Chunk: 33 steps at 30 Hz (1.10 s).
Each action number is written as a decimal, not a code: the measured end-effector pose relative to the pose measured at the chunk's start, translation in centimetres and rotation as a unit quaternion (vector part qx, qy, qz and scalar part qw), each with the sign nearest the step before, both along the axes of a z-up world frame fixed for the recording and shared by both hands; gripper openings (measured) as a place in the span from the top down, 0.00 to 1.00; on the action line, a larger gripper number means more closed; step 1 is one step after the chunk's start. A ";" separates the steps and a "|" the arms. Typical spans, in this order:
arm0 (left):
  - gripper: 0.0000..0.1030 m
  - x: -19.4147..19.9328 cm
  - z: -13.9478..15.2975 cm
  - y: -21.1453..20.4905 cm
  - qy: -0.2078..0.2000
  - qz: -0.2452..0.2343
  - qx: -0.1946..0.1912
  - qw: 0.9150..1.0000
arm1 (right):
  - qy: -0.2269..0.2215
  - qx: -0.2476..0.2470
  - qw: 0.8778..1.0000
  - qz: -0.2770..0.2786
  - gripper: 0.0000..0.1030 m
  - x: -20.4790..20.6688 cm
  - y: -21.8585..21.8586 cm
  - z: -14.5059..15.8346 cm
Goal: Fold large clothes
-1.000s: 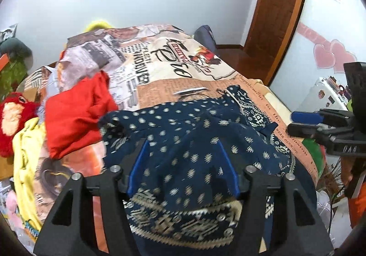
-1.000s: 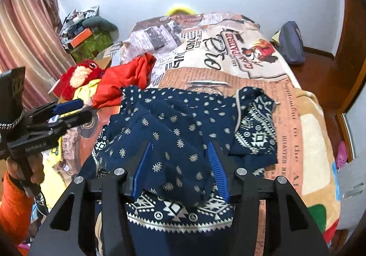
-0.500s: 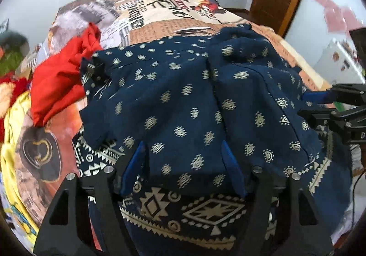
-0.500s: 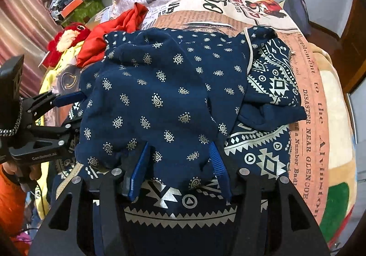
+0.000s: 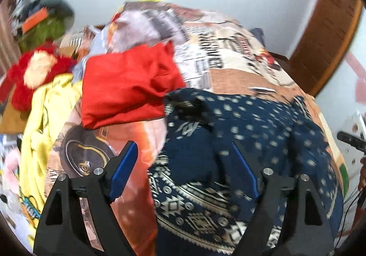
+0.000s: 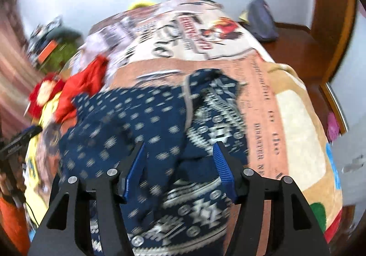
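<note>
The navy dress (image 5: 240,141) with pale dots and a patterned border lies crumpled on the printed bedspread (image 5: 228,77). My left gripper (image 5: 183,150) hovers over the dress's left edge. Its jaws are opening wide, one finger above bare bedspread, the other above the cloth, and neither pad presses on it. In the right wrist view the dress (image 6: 137,123) spreads under my right gripper (image 6: 179,149). Those jaws are opening too, with a loose fold lying between them and no pad pressing on it. Both views are motion-blurred. Each gripper shows at the other view's edge: right gripper (image 5: 350,139), left gripper (image 6: 16,141).
A red garment (image 5: 128,86), a yellow cloth (image 5: 41,118) and a red plush toy (image 5: 34,72) lie left of the dress. A dark bag (image 6: 260,20) sits at the bed's far right, near a wooden door (image 5: 324,38). The bedspread (image 6: 286,118) drops off at the right edge.
The dress, held up bunched between both pairs of fingers, has come down onto the bed. Both jaws have widened and let it go. The left view has swung toward the red garment.
</note>
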<state>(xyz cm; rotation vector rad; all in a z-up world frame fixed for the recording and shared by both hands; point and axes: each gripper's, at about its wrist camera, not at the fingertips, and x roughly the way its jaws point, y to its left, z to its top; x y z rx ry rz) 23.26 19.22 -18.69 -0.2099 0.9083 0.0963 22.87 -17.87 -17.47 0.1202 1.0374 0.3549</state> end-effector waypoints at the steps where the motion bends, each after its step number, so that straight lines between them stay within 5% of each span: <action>1: 0.21 0.2 -0.7 0.7 0.005 0.007 -0.013 1.000 | 0.008 0.003 1.000 -0.014 0.45 0.7 -0.7 -0.6; 8: 0.21 4.5 -7.6 5.1 0.067 0.033 -0.166 0.983 | 0.082 0.032 0.993 -0.073 0.45 4.8 -4.1 -5.1; 12: 0.21 7.0 -10.5 6.5 0.086 0.041 -0.214 0.972 | 0.138 0.068 0.984 -0.086 0.45 6.9 -5.1 -8.3; 25: 0.28 13.2 -13.3 5.4 0.087 0.011 -0.223 0.971 | 0.097 0.064 0.993 -0.028 0.47 12.2 -1.9 -10.4; 26: 0.37 13.2 -13.2 5.4 0.082 0.008 -0.231 0.969 | 0.094 0.067 0.993 -0.027 0.51 12.5 -1.7 -10.5; 28: 0.57 13.1 -12.8 5.1 0.076 0.005 -0.231 0.970 | 0.103 0.065 0.992 -0.028 0.76 12.8 -1.6 -10.7; 30: 0.73 12.5 -11.7 4.2 0.071 -0.003 -0.214 0.974 | 0.113 0.077 0.990 -0.025 0.87 12.8 -1.6 -10.5; 33: 0.95 11.4 -9.5 3.0 0.060 -0.012 -0.163 0.985 | 0.088 0.086 0.992 -0.028 0.90 12.0 -1.8 -8.6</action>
